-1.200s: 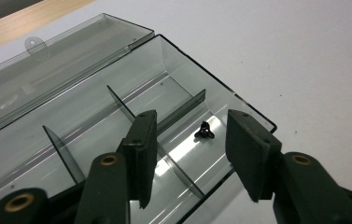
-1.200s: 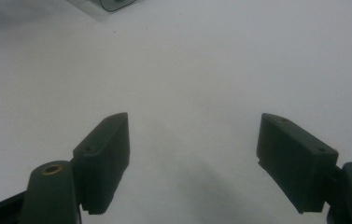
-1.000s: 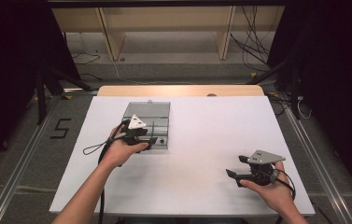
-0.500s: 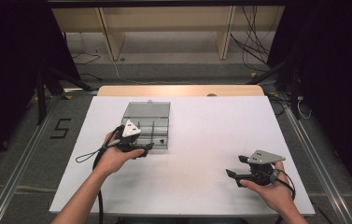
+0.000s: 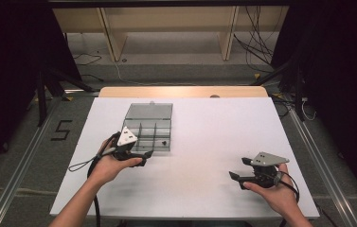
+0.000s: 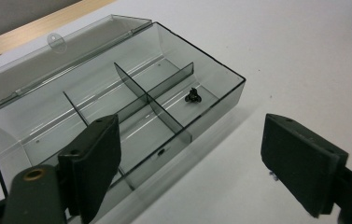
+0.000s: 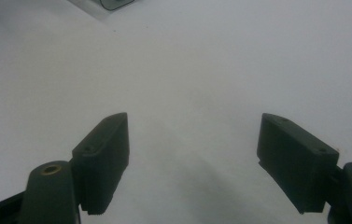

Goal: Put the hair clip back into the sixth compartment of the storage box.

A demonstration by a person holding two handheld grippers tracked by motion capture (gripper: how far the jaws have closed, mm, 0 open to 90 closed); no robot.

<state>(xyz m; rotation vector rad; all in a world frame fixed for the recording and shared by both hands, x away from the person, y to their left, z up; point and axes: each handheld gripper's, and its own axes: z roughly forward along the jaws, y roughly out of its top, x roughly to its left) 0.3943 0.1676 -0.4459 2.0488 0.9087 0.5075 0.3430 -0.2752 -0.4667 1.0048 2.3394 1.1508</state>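
Hovering spread-jawed, left gripper (image 6: 190, 161) sits just short of the clear compartment box (image 6: 220, 95) — small black screw (image 6: 193, 95) beyond its jaws. Right gripper (image 7: 192, 158), also spread, faces bare table (image 7: 201, 60). Risk: near jaw clipping the box wall — shoving it.

The person's left forearm (image 5: 79, 205) comes in from the near left edge, and the left hand (image 5: 107, 165) holds the left hand-held gripper (image 5: 147, 154) low over the worktop (image 5: 204, 142), pointing to the right. Its two black jaws stand wide apart with nothing between them. The right hand (image 5: 275, 191) holds the right hand-held gripper (image 5: 236, 178) at the near right, pointing left. Its jaws are also spread wide and empty. The two hands are well apart.
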